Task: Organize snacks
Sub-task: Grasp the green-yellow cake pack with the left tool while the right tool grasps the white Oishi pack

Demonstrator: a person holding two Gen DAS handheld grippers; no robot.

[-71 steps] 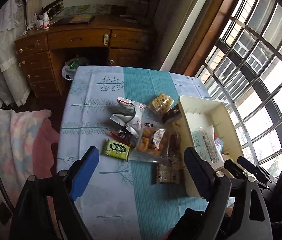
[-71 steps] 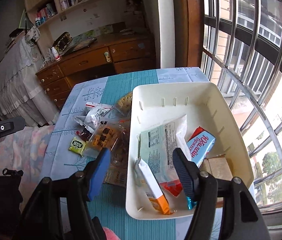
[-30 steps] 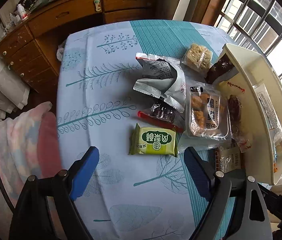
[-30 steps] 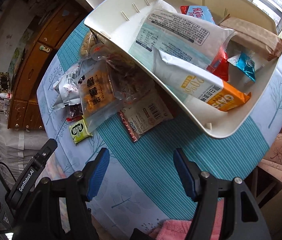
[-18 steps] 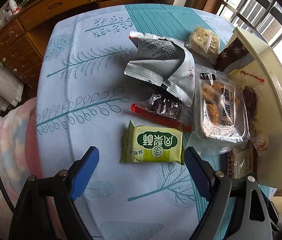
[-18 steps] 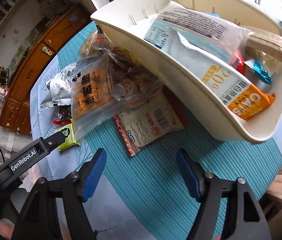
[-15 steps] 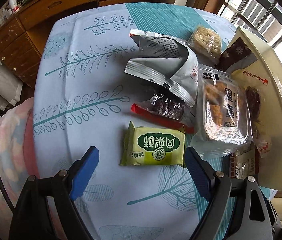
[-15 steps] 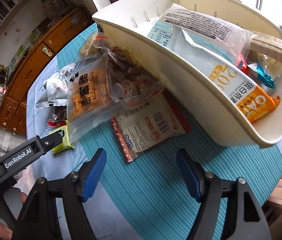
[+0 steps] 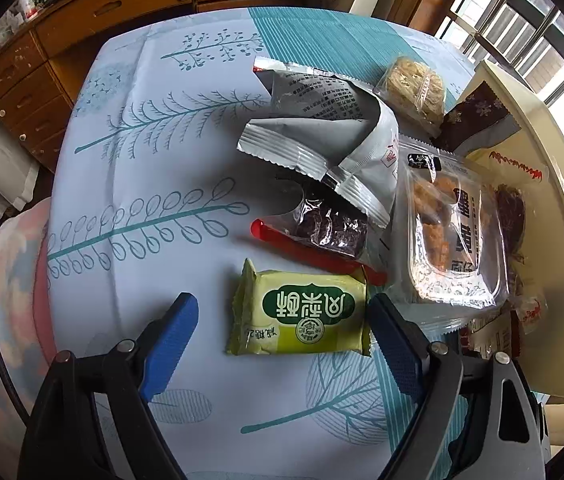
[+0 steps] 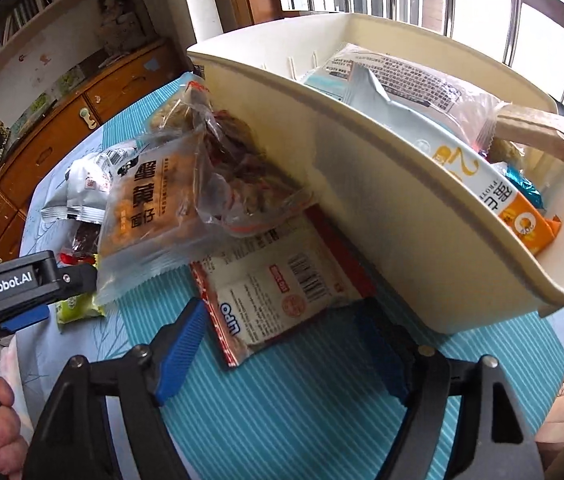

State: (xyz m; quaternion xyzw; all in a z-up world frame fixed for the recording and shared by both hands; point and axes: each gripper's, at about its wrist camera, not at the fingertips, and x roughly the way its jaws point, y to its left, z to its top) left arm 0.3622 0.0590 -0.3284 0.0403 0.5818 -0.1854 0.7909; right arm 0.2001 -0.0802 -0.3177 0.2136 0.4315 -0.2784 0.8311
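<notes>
green snack pack (image 9: 300, 314) between left claw (image 9: 282, 320) fingers

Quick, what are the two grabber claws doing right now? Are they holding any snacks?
Left gripper: open, holding nothing, its fingers either side of the green snack packet.
Right gripper: open, holding nothing, at the Lipo packet.

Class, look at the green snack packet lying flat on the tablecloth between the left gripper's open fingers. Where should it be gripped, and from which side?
Grip the green snack packet across its short crimped ends, coming straight down from above with the left gripper. It lies flat, long axis spanning the gap between the fingers, so closing would likely pinch it end to end. The red-edged packet sits close behind, so avoid overreaching.
</notes>
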